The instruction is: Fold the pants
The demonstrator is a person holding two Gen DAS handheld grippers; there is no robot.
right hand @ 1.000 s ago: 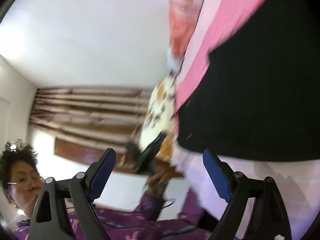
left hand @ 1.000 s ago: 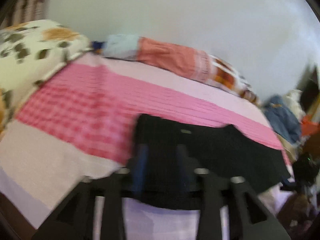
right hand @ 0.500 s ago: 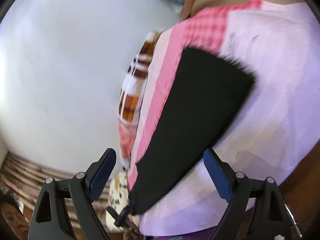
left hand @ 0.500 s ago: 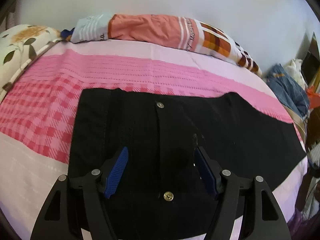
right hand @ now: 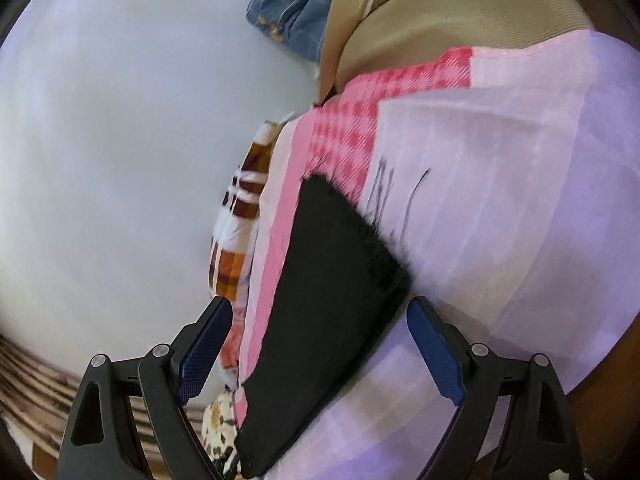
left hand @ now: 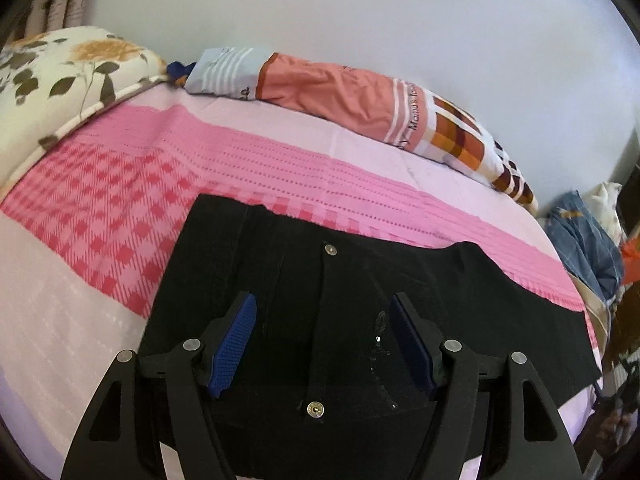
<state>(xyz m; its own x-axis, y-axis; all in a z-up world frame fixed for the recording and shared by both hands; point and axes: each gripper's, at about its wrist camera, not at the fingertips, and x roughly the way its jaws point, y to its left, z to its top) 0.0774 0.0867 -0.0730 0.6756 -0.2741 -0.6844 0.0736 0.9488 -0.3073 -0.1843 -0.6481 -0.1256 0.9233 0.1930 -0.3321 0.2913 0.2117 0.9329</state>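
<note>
A: Pants (left hand: 320, 320), black, lie flat across the pink bed (left hand: 120, 232), waist toward the flowered pillow (left hand: 60, 80), hem toward the foot end. What changed?

B: A second ago both views were blurred and swinging. Now the left gripper (left hand: 323, 344) has settled over the waist, between the two metal buttons; its jaws have just been opening and stand apart, nothing between the pads. The right gripper (right hand: 320, 344) has swung round to the hem and hangs released, jaws wide on either side of it.

A: Meaning?

B: Likely each end is about to be pinched for a first fold. No fold shows yet.

A: The cloth?

B: Matte and heavy-looking, with a stitched fly and a frayed, fuzzy hem edge (right hand: 360, 220). The cover beneath is thin, gingham beside plain pink and lilac bands.
</note>
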